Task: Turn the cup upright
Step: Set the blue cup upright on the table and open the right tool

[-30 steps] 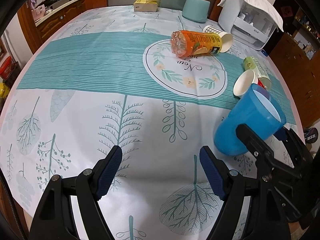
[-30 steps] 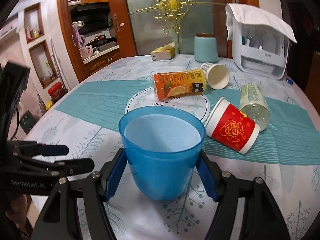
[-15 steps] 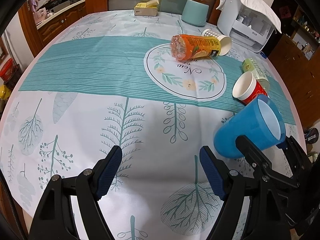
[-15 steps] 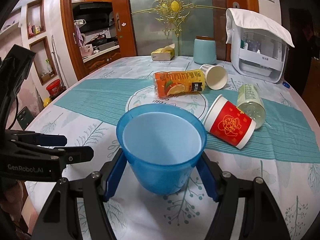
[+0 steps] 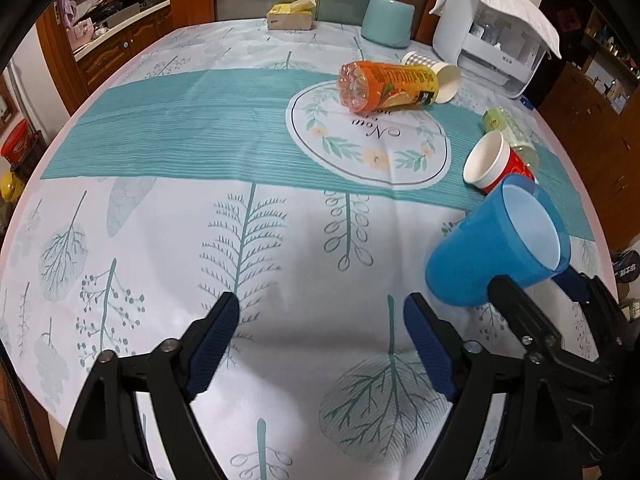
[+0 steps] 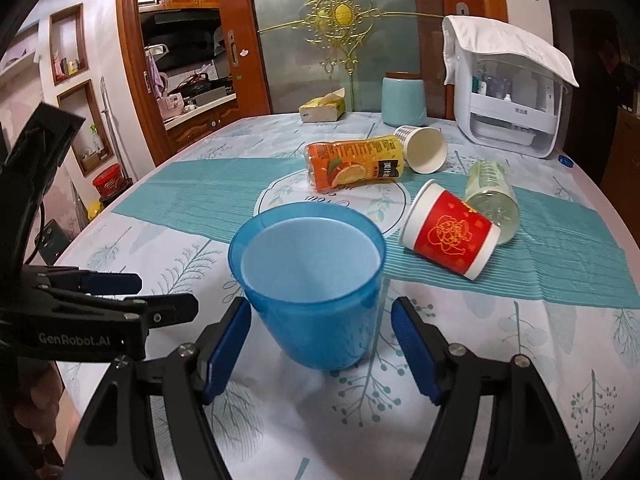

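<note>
A blue plastic cup (image 6: 312, 280) stands mouth up on the tablecloth between the fingers of my right gripper (image 6: 320, 344). The jaws stand apart from its sides with small gaps, so the gripper is open. In the left wrist view the cup (image 5: 496, 248) appears at the right, with the right gripper (image 5: 540, 292) around its base. My left gripper (image 5: 320, 348) is open and empty above bare tablecloth near the front edge; it also shows at the left of the right wrist view (image 6: 120, 292).
A red paper cup (image 6: 448, 232), a white paper cup (image 6: 424, 148), an orange juice bottle (image 6: 352, 164) and a clear green bottle (image 6: 492, 192) lie on their sides behind. A white appliance (image 6: 512, 100), a teal canister (image 6: 404, 96) and a tissue box (image 6: 320, 108) stand at the back.
The right gripper's jaws have opened slightly off the blue cup, which has settled upright on the table. The left gripper holds still and open.
</note>
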### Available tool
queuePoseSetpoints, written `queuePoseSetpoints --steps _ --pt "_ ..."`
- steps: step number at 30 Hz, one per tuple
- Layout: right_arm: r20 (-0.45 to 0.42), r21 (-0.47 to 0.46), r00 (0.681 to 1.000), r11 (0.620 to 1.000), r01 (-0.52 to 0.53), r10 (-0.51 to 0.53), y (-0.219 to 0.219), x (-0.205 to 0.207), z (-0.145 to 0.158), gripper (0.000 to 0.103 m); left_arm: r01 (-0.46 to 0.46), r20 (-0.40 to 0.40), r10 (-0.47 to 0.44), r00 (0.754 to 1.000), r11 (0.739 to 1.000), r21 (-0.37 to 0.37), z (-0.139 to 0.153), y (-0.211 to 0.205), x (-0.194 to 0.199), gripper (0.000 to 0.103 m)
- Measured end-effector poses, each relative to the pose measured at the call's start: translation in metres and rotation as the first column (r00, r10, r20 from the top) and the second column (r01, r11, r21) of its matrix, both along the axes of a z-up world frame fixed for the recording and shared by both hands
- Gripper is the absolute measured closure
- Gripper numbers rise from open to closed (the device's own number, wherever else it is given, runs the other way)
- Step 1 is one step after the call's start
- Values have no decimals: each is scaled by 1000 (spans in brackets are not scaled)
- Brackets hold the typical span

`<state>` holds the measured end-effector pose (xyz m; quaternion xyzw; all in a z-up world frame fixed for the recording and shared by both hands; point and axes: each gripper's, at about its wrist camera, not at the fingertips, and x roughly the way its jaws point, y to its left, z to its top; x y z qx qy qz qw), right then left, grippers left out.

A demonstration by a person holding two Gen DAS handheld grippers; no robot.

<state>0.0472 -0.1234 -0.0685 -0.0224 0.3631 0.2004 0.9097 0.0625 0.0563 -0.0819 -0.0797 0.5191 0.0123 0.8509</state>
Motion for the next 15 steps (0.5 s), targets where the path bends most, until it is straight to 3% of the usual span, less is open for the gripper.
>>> queuePoseSetpoints --steps 6,15 --pt "-21 25 1000 999 24 -23 -10 -11 3 21 13 7 -13 1000 1000 11 2 -8 -8 18" --pt "-94 91 992 992 91 -82 -34 -28 7 21 43 17 -43 999 999 31 6 -26 -30 13"
